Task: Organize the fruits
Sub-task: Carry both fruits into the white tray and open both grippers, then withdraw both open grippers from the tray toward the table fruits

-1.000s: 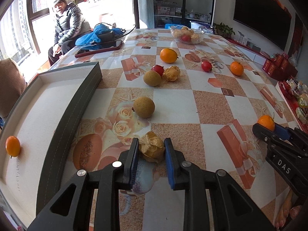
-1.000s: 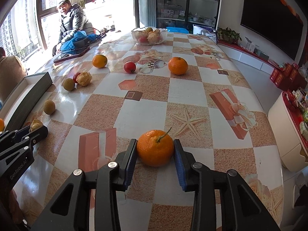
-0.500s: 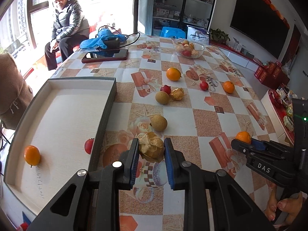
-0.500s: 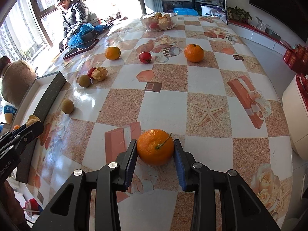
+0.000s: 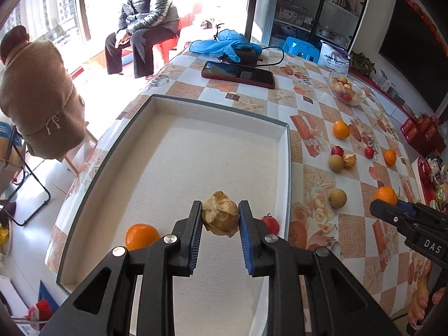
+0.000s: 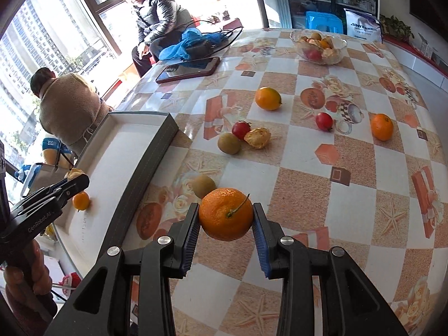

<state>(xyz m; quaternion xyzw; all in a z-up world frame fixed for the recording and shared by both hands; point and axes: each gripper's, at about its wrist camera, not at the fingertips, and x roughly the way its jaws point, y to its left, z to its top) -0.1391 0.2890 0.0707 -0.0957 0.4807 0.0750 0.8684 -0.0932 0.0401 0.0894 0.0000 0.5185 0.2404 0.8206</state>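
Observation:
My left gripper point(image 5: 220, 218) is shut on a dry tan husked fruit point(image 5: 220, 212) and holds it above the white tray point(image 5: 212, 112). In the tray lie an orange point(image 5: 141, 235) and a small red fruit point(image 5: 271, 224). My right gripper point(image 6: 226, 217) is shut on a stemmed mandarin point(image 6: 225, 214) and holds it above the table, right of the tray point(image 6: 156, 151). The right gripper also shows in the left wrist view point(image 5: 392, 212), and the left gripper in the right wrist view point(image 6: 74, 182).
Loose fruit lies on the patterned table: a kiwi point(image 6: 203, 186), a kiwi, red fruit and husked fruit cluster point(image 6: 243, 137), an orange point(image 6: 268, 98), a red fruit point(image 6: 324, 121), a mandarin point(image 6: 381, 126). A glass fruit bowl point(image 6: 319, 46) and a phone point(image 6: 189, 70) sit farther back. Two people sit at the left.
Both grippers have risen with their fruit. The left gripper has moved left from the table to above the tray. The right gripper has moved left toward the tray's edge.

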